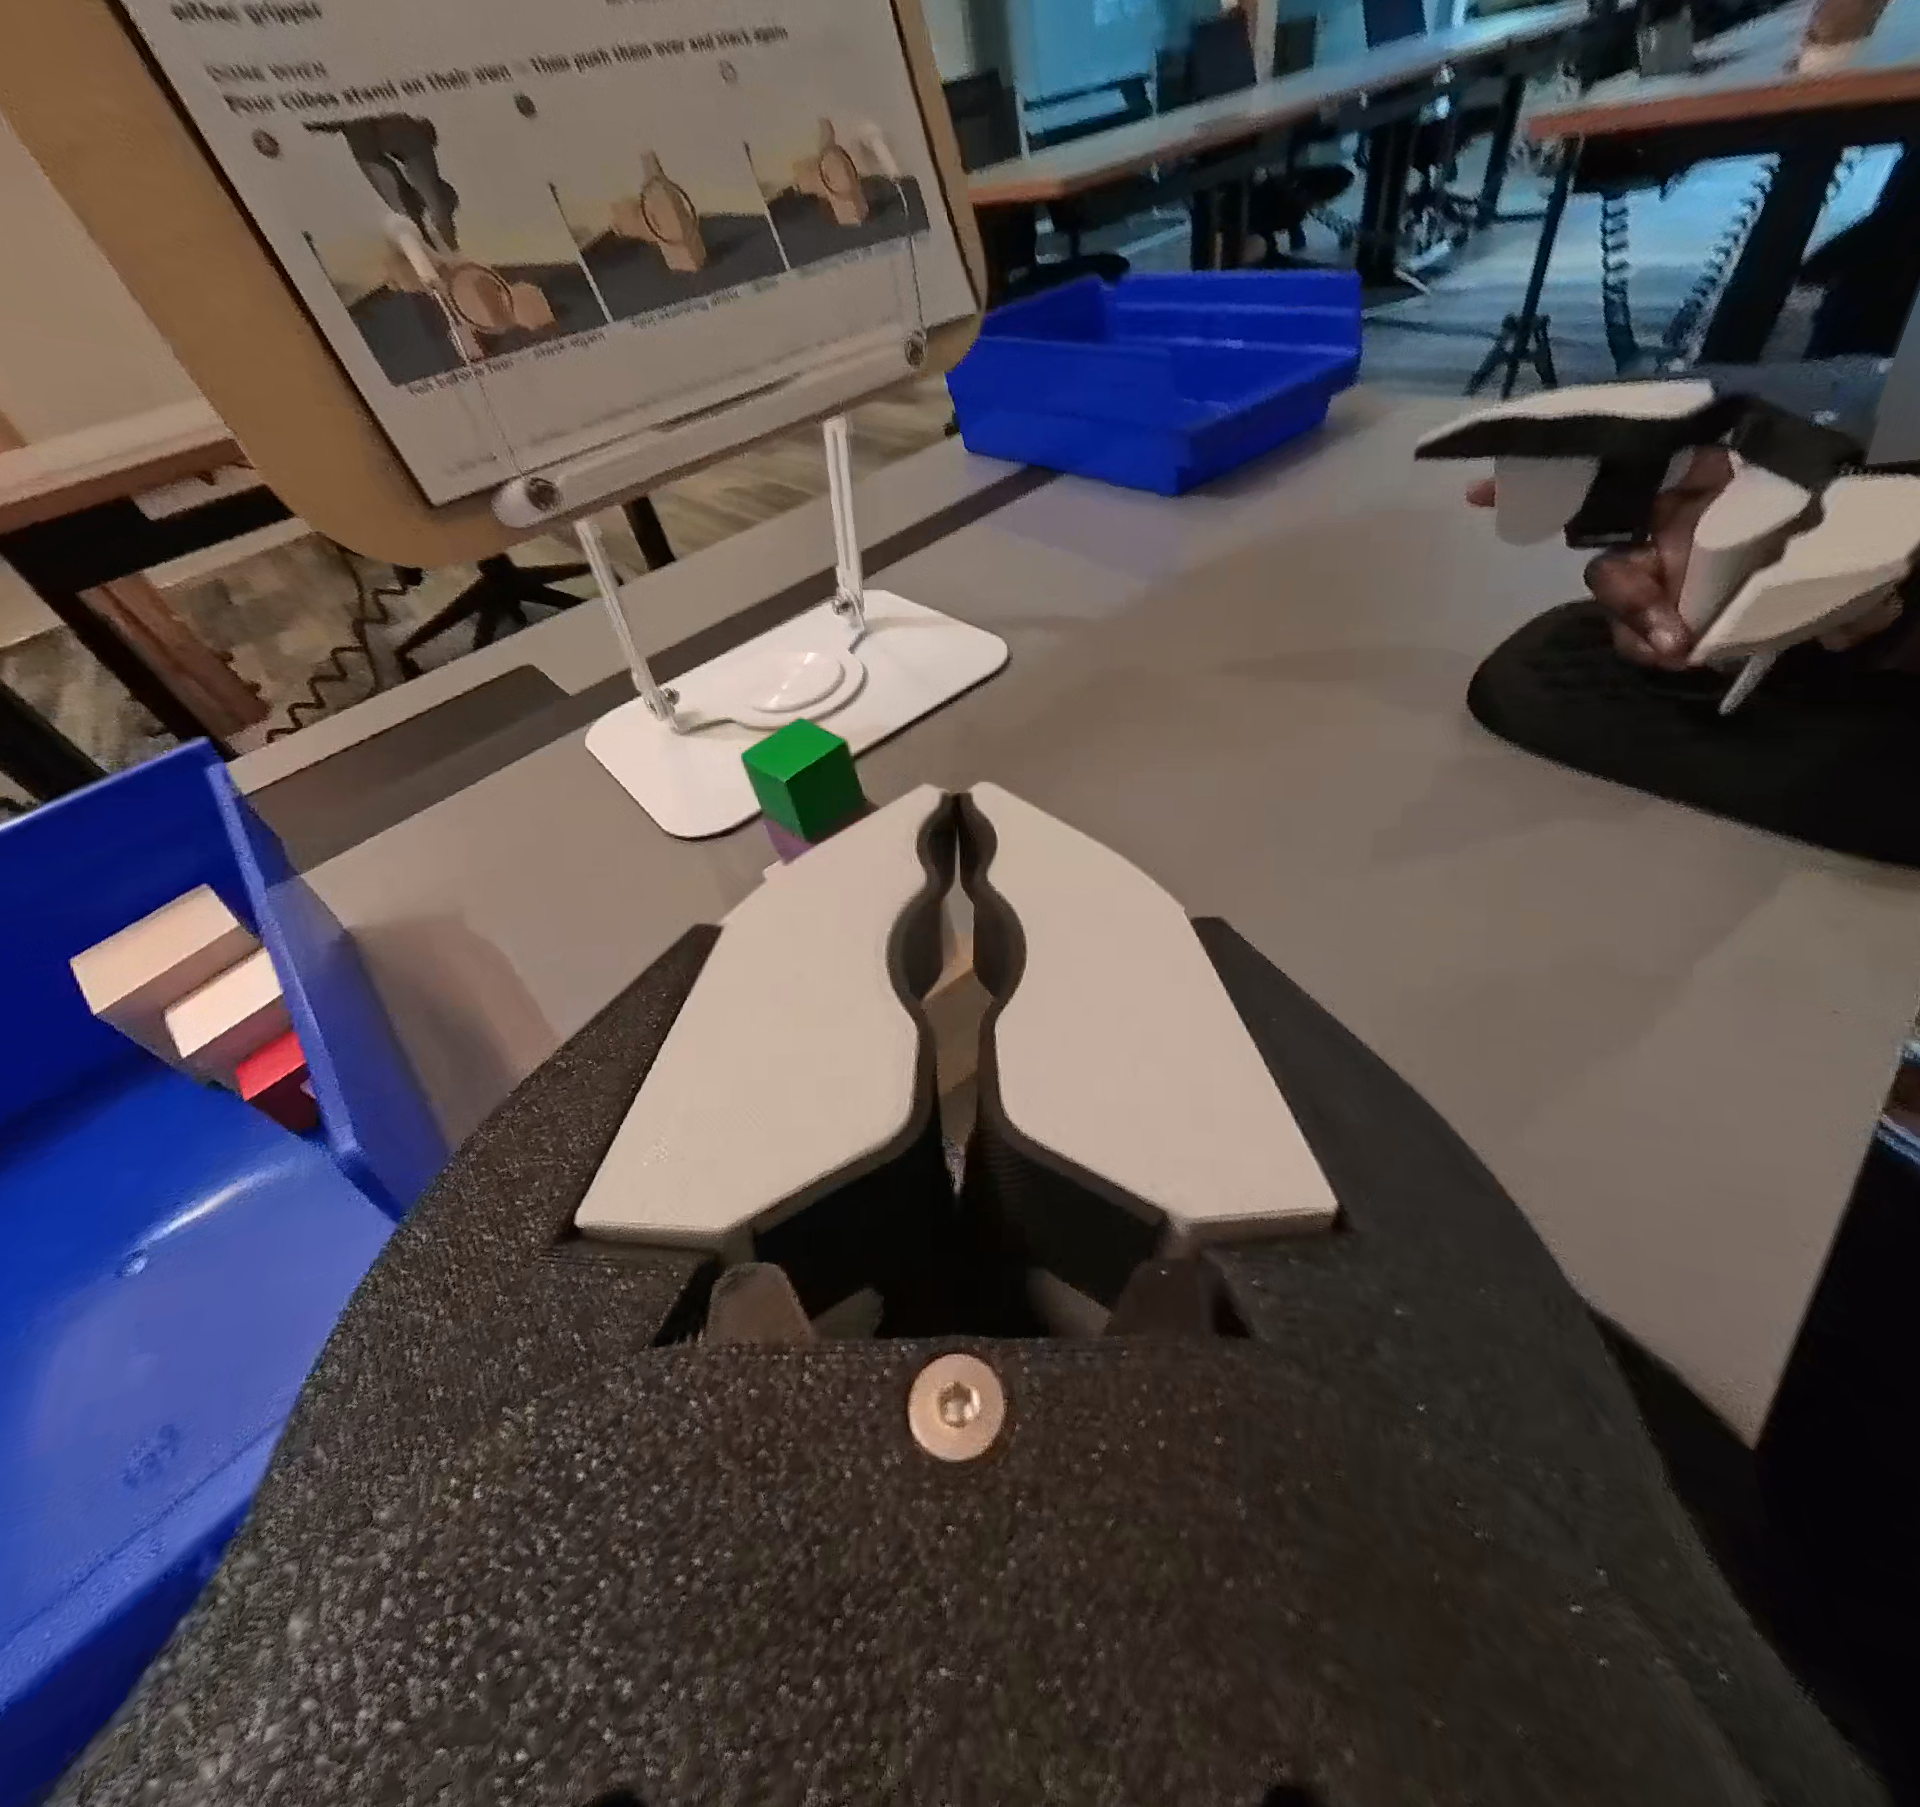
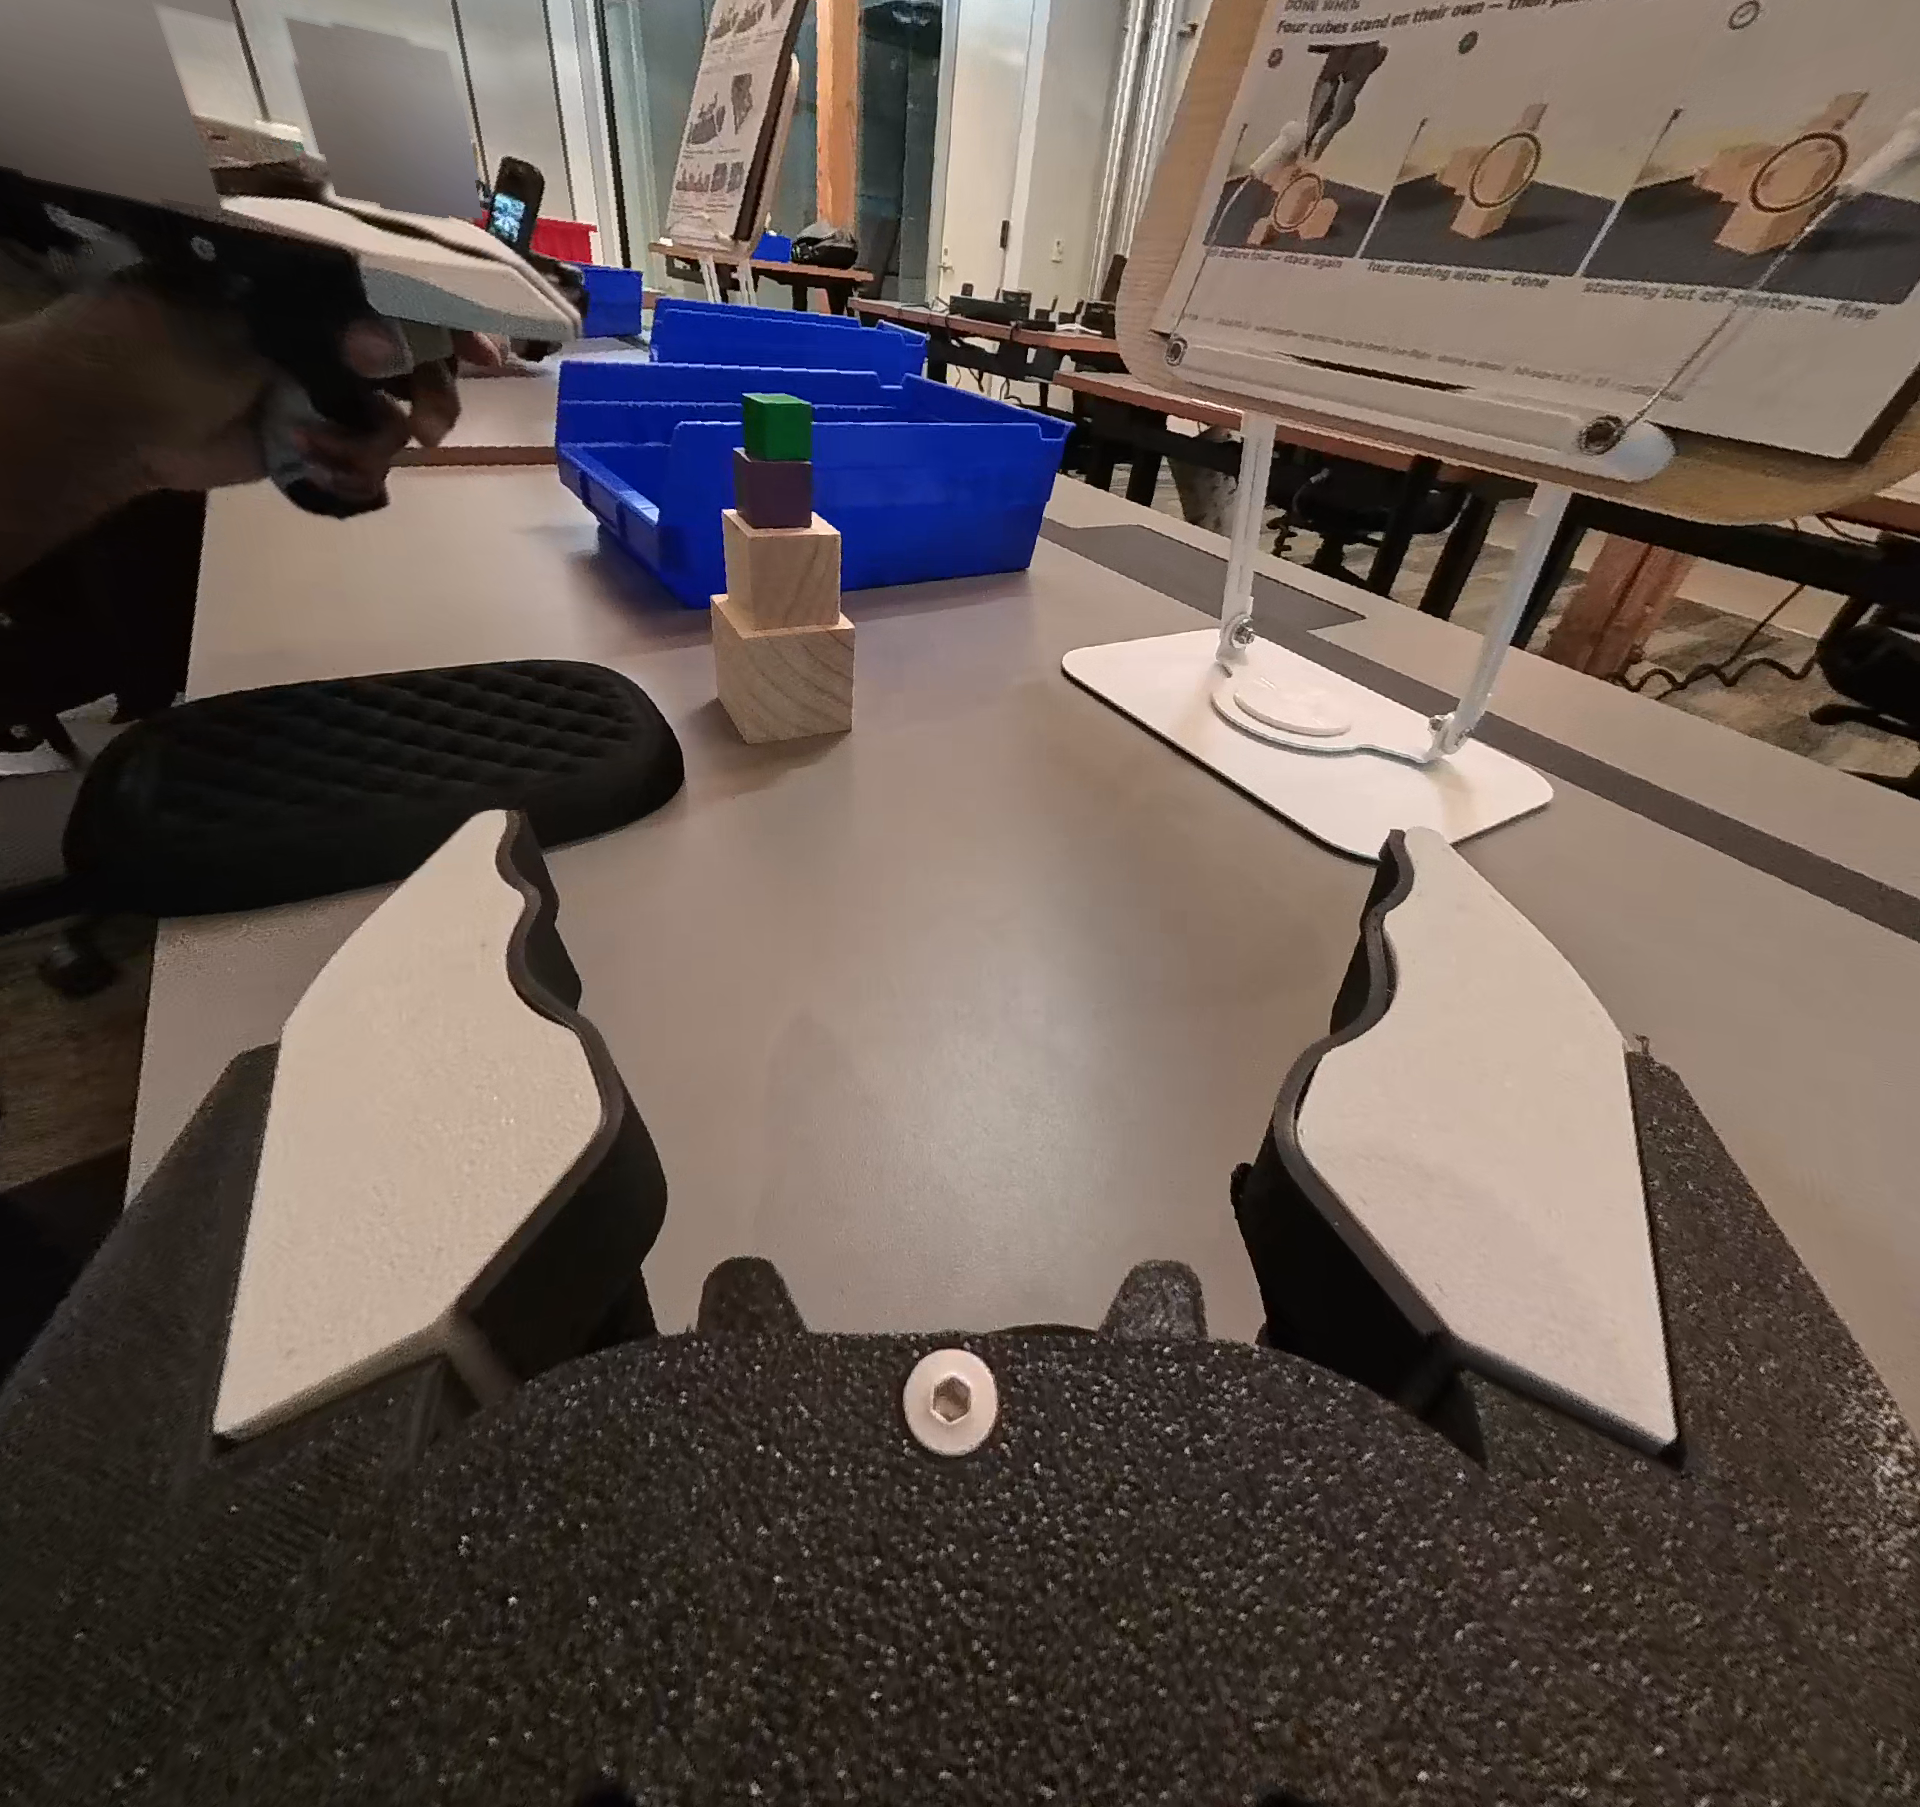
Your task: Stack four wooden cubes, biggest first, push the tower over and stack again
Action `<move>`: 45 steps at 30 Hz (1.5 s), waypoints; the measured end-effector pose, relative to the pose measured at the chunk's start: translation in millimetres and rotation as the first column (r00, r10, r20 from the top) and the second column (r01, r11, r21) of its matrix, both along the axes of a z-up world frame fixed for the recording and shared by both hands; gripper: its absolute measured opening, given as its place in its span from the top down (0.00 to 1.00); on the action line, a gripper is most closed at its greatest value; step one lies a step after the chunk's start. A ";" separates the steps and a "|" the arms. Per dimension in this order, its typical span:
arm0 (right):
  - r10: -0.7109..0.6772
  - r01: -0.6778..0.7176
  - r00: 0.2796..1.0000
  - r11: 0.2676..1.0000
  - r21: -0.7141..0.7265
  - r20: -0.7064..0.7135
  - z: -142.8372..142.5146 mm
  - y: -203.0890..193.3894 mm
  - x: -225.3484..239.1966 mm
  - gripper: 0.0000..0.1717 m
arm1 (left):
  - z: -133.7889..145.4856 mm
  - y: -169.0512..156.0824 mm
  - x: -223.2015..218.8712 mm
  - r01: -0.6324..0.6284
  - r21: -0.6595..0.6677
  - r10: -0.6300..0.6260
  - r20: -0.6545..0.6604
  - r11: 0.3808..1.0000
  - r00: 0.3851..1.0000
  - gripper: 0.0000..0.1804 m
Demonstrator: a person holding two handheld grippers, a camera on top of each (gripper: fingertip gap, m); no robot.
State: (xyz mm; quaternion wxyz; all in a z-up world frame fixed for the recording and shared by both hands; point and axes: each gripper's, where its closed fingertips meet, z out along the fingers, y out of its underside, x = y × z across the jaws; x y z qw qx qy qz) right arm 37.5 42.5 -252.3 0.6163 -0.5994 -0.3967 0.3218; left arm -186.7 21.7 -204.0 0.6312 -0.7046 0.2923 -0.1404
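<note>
Four blocks stand in one tower point(image 2: 781, 568) on the grey desk point(image 2: 987, 926): two wooden ones below, a purple block point(image 2: 772, 488) above them and a green block point(image 1: 802, 778) on top. My left tongs point(image 1: 958, 801) are pressed together with nothing between them, hovering level with the tower's top and just beside it on the near side. My right tongs point(image 2: 956, 853) are spread wide and bare, low over the desk and well apart from the tower, with a black padded rest point(image 2: 364, 770) to their left and the white foot of a sign stand point(image 2: 1309, 749) to their right. A blue bin point(image 2: 831, 479) sits behind the tower.

As I judge it, the risk is the left tongs: they sit so close that a small drift forward could knock the green block off, or topple the narrow, slightly offset stack.
</note>
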 end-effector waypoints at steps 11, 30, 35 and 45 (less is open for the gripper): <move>-0.001 0.001 1.000 1.000 0.007 0.005 -0.6 -0.7 -0.3 0.19 | -38.5 45.2 -25.5 0.042 -0.201 -0.086 -0.216 0.979 0.973 1.00; 0.000 0.000 1.000 1.000 0.011 -0.006 0.7 -1.2 0.5 0.20 | -86.3 74.1 -38.9 -0.026 -0.340 -0.100 -0.349 0.940 0.932 1.00; 0.001 -0.001 1.000 1.000 0.013 -0.006 0.8 -1.4 0.4 0.20 | -89.8 75.3 -32.9 -0.017 -0.348 -0.117 -0.360 0.937 0.925 1.00; -0.001 0.001 1.000 1.000 0.009 -0.008 0.8 -0.8 0.6 0.20 | -91.7 74.8 -19.7 0.006 -0.354 -0.141 -0.358 0.935 0.923 1.00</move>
